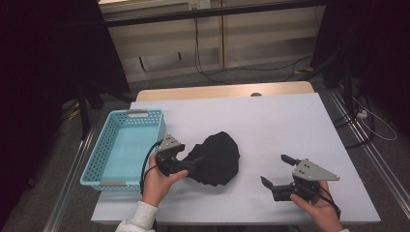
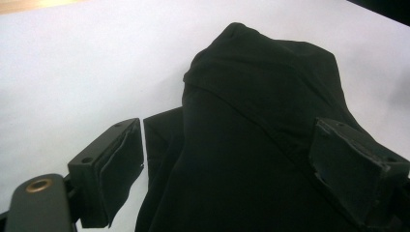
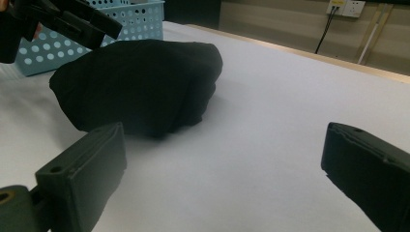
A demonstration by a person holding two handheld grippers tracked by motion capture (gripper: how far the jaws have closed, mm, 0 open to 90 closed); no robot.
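Your left gripper (image 1: 192, 164) has its jaws spread wide, with the near edge of the black cloth (image 1: 216, 158) between them. In the left gripper view the black cloth (image 2: 251, 140) rises as a rumpled mound straight ahead of the jaws, and its lower folds reach back between the two pads. The pad on that view's left stands just clear of the fabric, with a sliver of white table showing between them; whether the pad on the right touches the cloth you cannot tell, since black lies against black there. The pads do not pinch it, so nothing is held.

Your right gripper (image 1: 274, 170) is also wide open and holds nothing. Its jaws point across the white table (image 1: 270, 121) toward the cloth, which lies well ahead of them and a little to their left in the right gripper view, with bare tabletop between.

Behind your left gripper, on the side away from the cloth, the light blue perforated basket (image 1: 98, 159) sits at the table's edge. In the right gripper view it stands beyond the cloth (image 3: 140, 82).
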